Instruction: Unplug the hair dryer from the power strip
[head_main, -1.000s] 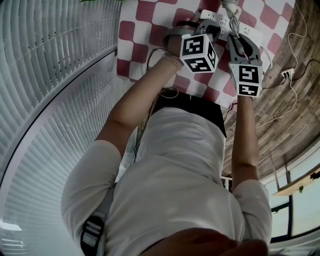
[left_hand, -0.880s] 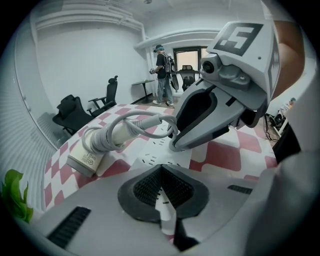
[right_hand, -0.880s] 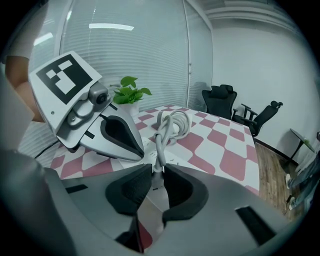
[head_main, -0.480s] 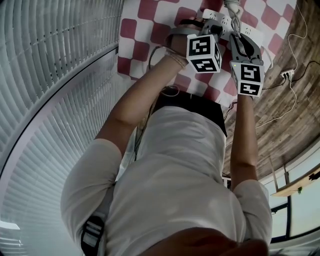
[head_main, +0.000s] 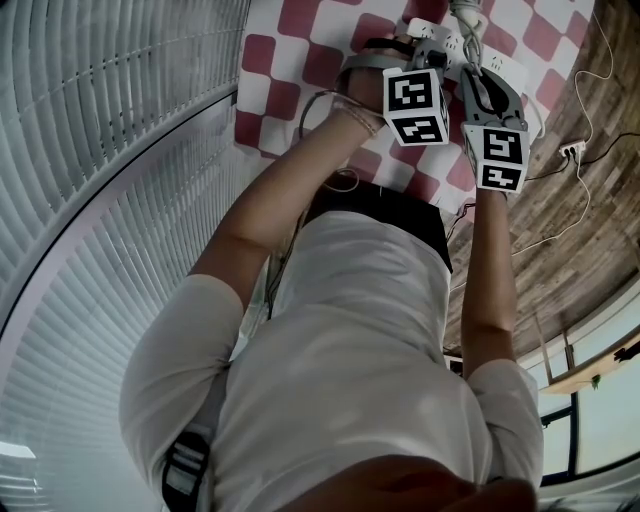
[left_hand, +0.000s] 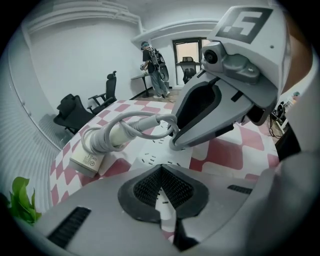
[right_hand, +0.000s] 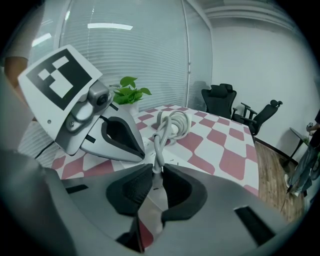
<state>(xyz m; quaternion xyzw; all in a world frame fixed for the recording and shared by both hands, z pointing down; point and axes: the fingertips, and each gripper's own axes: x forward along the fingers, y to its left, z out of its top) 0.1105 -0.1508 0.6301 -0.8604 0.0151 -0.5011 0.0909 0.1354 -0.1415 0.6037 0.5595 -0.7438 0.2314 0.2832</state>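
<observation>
On the red-and-white checked table (head_main: 300, 30) lies a white power strip (left_hand: 155, 152) (head_main: 440, 38). The hair dryer (left_hand: 97, 145) lies beyond it, its grey cord (right_hand: 172, 125) coiled round it. That cord runs down between the tips of my right gripper (right_hand: 154, 170) (left_hand: 175, 145) (head_main: 472, 80), whose jaws are closing round the plug end. The pads stand close on either side, and the plug itself is hidden. My left gripper (left_hand: 161, 170) (right_hand: 141, 156) (head_main: 425, 48) is shut, with its tips down on the strip right beside the right gripper.
A potted plant (right_hand: 129, 92) stands at the table's window end, by the blinds (head_main: 100, 150). Black office chairs (right_hand: 220, 102) and a standing person (left_hand: 152, 67) are across the room. Another power strip (head_main: 572, 150) lies on the wooden floor.
The left gripper has tilted a little, and its marker cube has come closer to the right gripper. The right gripper has kept its place.
</observation>
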